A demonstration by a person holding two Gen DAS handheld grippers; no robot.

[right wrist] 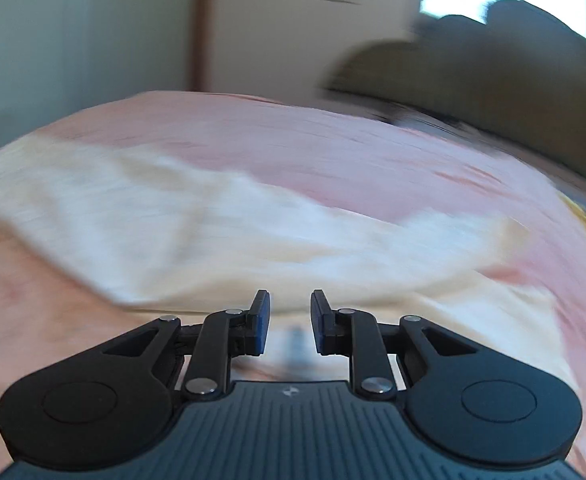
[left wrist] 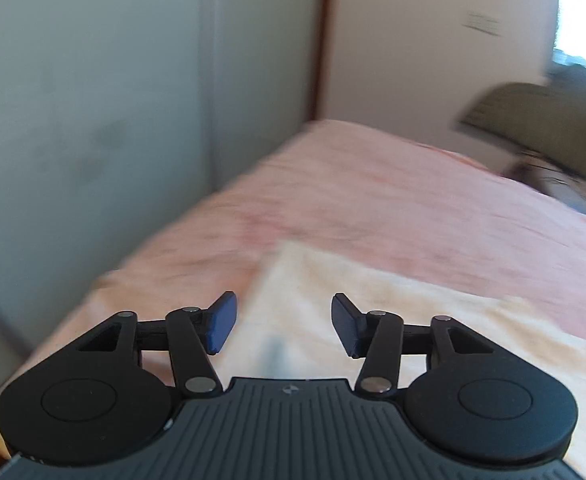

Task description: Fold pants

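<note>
Blue pads [left wrist: 221, 322] of my left gripper [left wrist: 283, 322] stood spread wide w/ nothing between, hovering above the near edge of the cream pants [left wrist: 373, 300], I think ready to take a corner. Right gripper [right wrist: 290, 322] was parted less, also empty. Pants lay flat across the pink bed cover [right wrist: 333, 148], good for folding. Both views blurred.

Your bed [right wrist: 333, 140] wears a pink sheet; the cream pants [right wrist: 233, 232] lie flat across its near part (blurred), and an olive pillow [right wrist: 493, 92] sits at the far right corner.
</note>
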